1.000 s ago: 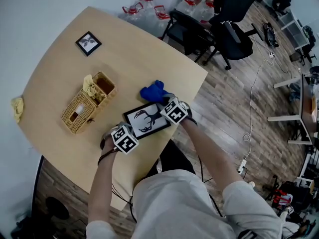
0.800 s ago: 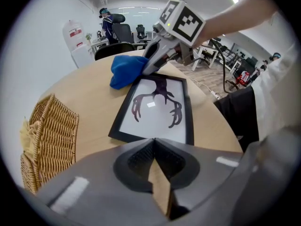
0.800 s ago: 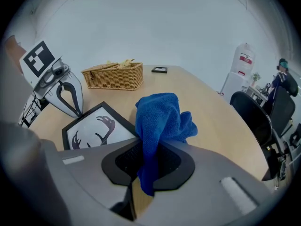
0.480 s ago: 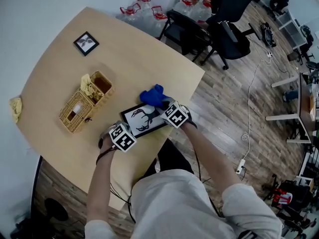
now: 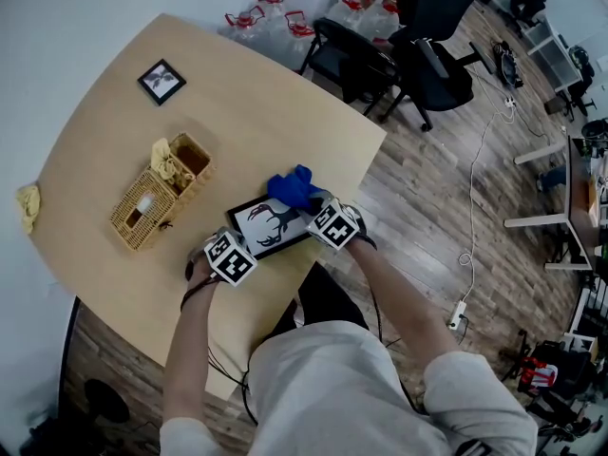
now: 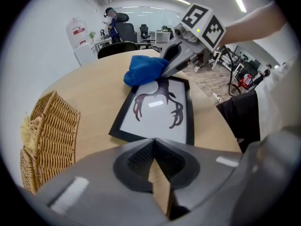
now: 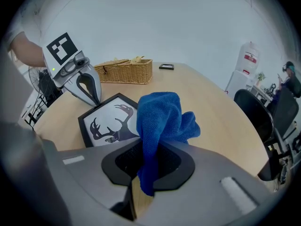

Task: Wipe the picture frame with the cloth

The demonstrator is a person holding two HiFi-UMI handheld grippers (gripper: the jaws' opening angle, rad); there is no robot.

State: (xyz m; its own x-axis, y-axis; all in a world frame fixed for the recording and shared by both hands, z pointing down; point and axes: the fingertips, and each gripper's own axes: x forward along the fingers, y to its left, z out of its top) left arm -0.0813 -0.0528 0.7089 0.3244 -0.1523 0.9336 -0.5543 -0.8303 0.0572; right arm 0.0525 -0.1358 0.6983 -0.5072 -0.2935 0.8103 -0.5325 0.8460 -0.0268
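A black picture frame [image 5: 269, 227] with a dark antler print lies flat near the table's front edge, also seen as the picture frame [image 6: 159, 113] and the picture frame [image 7: 106, 125]. My right gripper [image 7: 146, 173] is shut on a blue cloth [image 7: 162, 121], which rests on the frame's far right corner as the blue cloth [image 5: 294, 187] and the blue cloth [image 6: 143, 70]. My left gripper [image 6: 154, 161] is shut with nothing in it, its tips just short of the frame's near left corner. From above, the left gripper [image 5: 226, 246] sits at the frame's left end and the right gripper [image 5: 321, 209] at its right.
A wicker basket [image 5: 160, 204] with yellow cloth in it stands left of the frame. A small framed picture [image 5: 161, 81] lies at the far side and a yellow rag [image 5: 29, 206] at the left edge. Office chairs [image 5: 418, 50] and water jugs [image 5: 266, 7] stand beyond the table.
Both grippers have kept their places at the frame's two ends. The cloth stays on the frame's far corner. Only the head view has shifted a little.
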